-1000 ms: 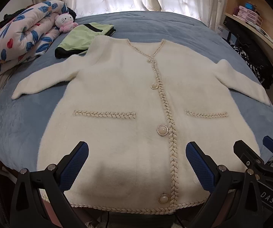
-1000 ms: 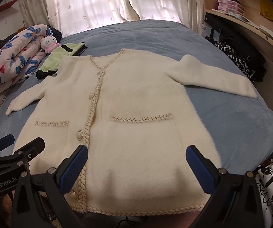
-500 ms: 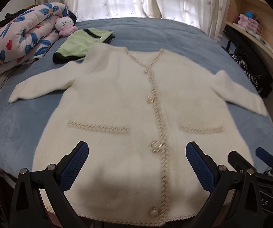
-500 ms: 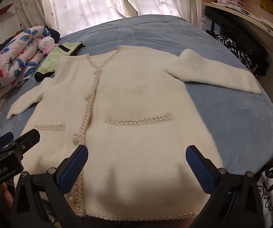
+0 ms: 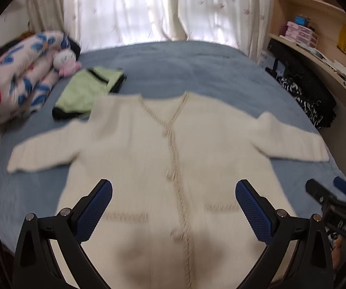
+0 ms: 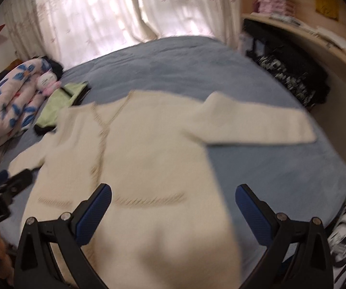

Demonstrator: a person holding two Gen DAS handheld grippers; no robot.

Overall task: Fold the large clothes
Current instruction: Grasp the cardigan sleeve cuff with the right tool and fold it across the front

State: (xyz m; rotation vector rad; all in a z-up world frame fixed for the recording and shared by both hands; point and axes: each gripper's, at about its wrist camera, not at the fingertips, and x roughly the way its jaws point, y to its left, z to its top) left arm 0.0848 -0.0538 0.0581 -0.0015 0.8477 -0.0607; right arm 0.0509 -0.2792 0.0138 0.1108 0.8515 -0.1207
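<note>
A blue-covered bed [image 5: 197, 67] fills a curtained bedroom, wooden shelves running along one side. Spread flat on the bed, front up, lies a cream cardigan [image 5: 163, 159], its collar toward the window, its hem toward the cameras and its sleeves thrown out to either side; the long axis runs straight away from both tools, down the braided button placket. Beyond the cardigan's left shoulder sit a folded green garment [image 5: 88, 89], a small plush toy [image 5: 65, 61] and a rolled floral quilt [image 5: 16, 74]. The left gripper [image 5: 174, 207] hangs over the lower body of the cardigan, fingers spread wide and holding nothing, the placket running between them. The right gripper [image 6: 173, 208] hovers beside it toward the cardigan's right half, fingers likewise spread and empty, with a pocket's braid just ahead. Neither touches the knit. Both frames are motion-blurred. Judging by the layout, the right sleeve [image 6: 257, 122] lies nearer the right gripper, the left sleeve [image 5: 45, 151] nearer the left.
</note>
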